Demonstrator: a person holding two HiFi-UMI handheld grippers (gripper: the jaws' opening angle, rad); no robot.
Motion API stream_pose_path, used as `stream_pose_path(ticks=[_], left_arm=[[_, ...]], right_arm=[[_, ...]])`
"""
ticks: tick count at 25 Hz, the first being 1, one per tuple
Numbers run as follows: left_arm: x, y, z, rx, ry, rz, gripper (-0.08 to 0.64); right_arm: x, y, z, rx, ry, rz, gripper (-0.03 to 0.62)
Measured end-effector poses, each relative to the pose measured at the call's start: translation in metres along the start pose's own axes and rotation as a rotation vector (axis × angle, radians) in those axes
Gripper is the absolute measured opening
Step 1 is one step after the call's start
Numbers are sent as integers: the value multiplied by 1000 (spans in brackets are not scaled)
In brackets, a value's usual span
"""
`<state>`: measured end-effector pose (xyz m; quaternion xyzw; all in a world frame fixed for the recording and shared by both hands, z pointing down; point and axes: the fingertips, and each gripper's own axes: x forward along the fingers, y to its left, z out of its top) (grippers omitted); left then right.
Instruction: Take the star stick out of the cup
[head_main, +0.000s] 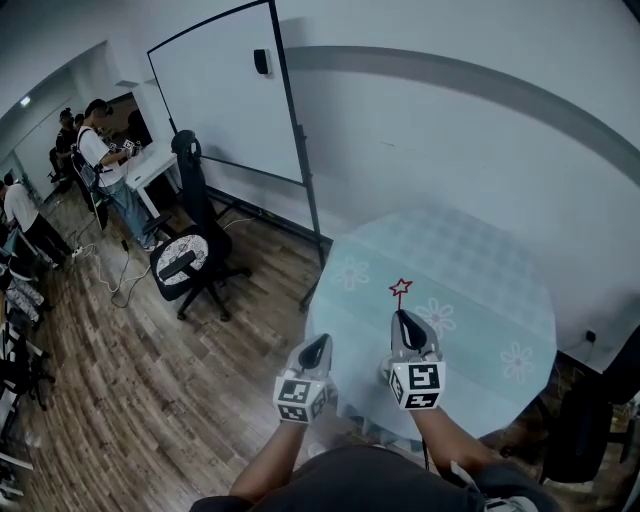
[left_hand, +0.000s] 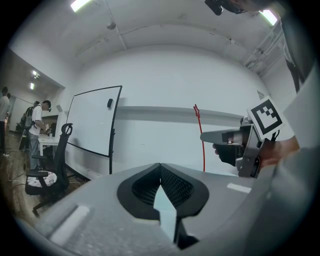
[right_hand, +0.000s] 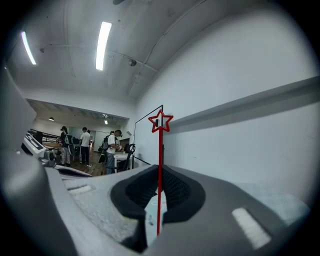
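Observation:
The star stick (head_main: 401, 289) is a thin red rod with an outline star on top. It stands upright, and my right gripper (head_main: 401, 316) is shut on its lower part above the round table (head_main: 480, 270). In the right gripper view the rod (right_hand: 160, 165) rises from between the closed pads, with the star high against the wall. My left gripper (head_main: 322, 340) hovers at the table's near left edge, shut with nothing in it (left_hand: 160, 167). Its view shows the stick (left_hand: 201, 142) and the right gripper (left_hand: 235, 145) off to the right. No cup shows in any view.
The table wears a pale teal cloth with white flowers. A whiteboard on a stand (head_main: 230, 90) and a black office chair (head_main: 190, 250) stand to the left on the wood floor. People (head_main: 100, 160) work at a desk far left. A white wall runs behind the table.

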<state>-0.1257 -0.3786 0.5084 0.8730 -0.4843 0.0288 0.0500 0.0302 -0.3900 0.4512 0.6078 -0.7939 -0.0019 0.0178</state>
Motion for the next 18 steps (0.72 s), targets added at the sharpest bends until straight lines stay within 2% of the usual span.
stream_pose_path(ticks=[18], left_arm=[[5,0,-5,3,3,2,6]], right_arm=[[5,-5,-6,-13,13,-5,21]])
